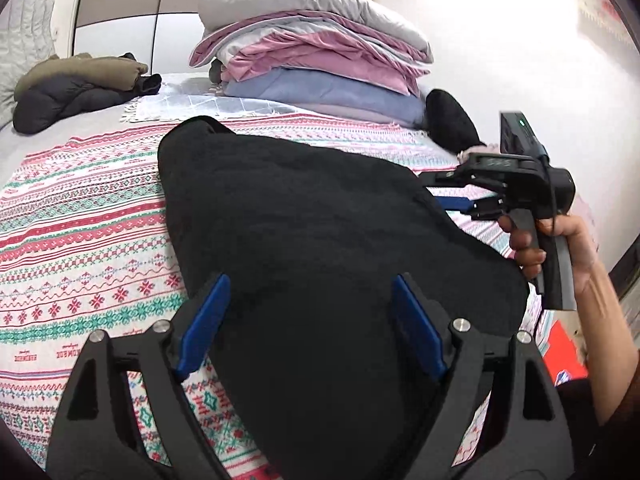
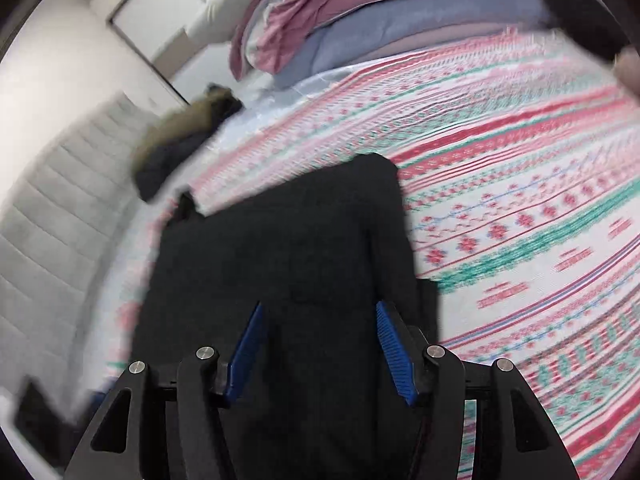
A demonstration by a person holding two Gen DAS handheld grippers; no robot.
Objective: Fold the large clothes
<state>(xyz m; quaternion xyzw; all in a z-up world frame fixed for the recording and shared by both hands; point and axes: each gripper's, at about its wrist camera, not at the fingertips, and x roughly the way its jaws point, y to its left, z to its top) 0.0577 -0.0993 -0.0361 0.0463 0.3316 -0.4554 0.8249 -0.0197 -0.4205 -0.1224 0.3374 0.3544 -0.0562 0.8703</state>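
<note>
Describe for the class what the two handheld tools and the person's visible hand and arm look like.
Each tool, left tool and right tool, has black angular linkage arms with silver round pivot pins and two blue ribbed fingers. The left-wrist view shows the right one's grey handle, a thin black cable, a green indicator light, and a bare-skinned hand with a dark sleeve.

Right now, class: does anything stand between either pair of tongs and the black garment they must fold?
Nothing visible does. The left tongs and right tongs both stand open directly over the black garment.
</note>
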